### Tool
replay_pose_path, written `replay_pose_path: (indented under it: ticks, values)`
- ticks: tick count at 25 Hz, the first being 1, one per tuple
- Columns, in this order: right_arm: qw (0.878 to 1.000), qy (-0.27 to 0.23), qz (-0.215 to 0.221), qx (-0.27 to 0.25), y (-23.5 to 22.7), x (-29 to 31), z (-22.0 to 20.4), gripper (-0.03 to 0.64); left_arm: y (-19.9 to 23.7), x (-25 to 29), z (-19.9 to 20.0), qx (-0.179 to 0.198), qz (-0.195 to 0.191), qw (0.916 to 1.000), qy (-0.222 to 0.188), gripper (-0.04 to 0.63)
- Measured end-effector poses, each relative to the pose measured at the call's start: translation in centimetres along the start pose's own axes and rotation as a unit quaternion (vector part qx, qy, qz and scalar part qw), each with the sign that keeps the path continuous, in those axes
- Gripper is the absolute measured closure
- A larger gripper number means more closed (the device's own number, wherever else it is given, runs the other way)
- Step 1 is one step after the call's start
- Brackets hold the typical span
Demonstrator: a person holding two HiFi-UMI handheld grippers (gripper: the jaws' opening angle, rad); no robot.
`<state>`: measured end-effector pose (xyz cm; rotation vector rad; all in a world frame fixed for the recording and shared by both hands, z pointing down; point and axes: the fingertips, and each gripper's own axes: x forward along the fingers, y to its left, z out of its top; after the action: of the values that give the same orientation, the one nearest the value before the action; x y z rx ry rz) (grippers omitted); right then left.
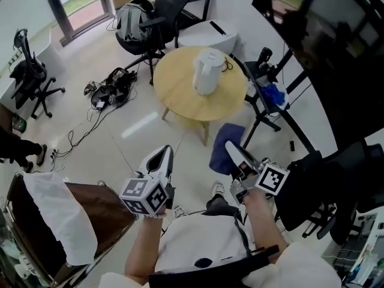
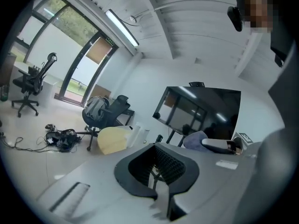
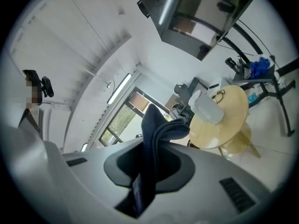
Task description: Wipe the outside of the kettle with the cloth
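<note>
One black office chair (image 1: 30, 77) stands at far left, a second chair (image 1: 157, 11) farther along the room's far side. Of two handheld grippers over the floor, the left gripper (image 1: 164, 156) has its jaws pressed together on nothing. One white kettle (image 1: 207, 71), lid down, stands alone on the single round wooden table (image 1: 174, 92), well ahead. The right gripper (image 1: 230, 145) clamps one dark blue cloth (image 1: 221, 158).

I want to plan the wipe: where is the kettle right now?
Head view: the white kettle stands right of centre on the round wooden table, apart from and beyond the blue cloth held in the right gripper.
</note>
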<state>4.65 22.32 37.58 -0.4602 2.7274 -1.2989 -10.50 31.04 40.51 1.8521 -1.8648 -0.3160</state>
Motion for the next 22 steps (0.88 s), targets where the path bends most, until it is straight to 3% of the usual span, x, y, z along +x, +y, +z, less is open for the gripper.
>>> replay_pose_path:
  ticks: [6, 9, 12, 16, 18, 22]
  values:
    - [0.996, 0.023, -0.042, -0.081, -0.5, -1.2, -1.3, 0.557, -0.2, 0.4, -0.6, 0.006, 0.033, 0.9994, -0.002, 0.591]
    - [0.989, 0.019, -0.071, -0.127, -2.0, -3.6, 0.6, 0.557, -2.8, 2.6, -0.9, 0.020, 0.015, 0.9997, 0.001, 0.591]
    - [0.978, 0.011, -0.096, -0.184, -3.1, -6.0, 3.0, 0.557, -5.7, 4.5, -1.8, 0.044, 0.008, 0.9989, 0.009, 0.591]
    - [0.958, 0.024, -0.106, -0.266, -3.0, -7.0, 4.3, 0.557, -8.1, 6.0, -2.3, 0.081, 0.026, 0.9963, 0.011, 0.591]
    - [0.952, 0.031, -0.107, -0.283, -3.0, -7.4, 4.3, 0.557, -9.1, 6.3, -2.8, 0.087, 0.037, 0.9954, 0.013, 0.591]
    - [0.954, 0.047, -0.100, -0.279, -3.8, -8.3, 3.4, 0.557, -11.0, 6.3, -4.4, 0.088, 0.040, 0.9951, 0.021, 0.591]
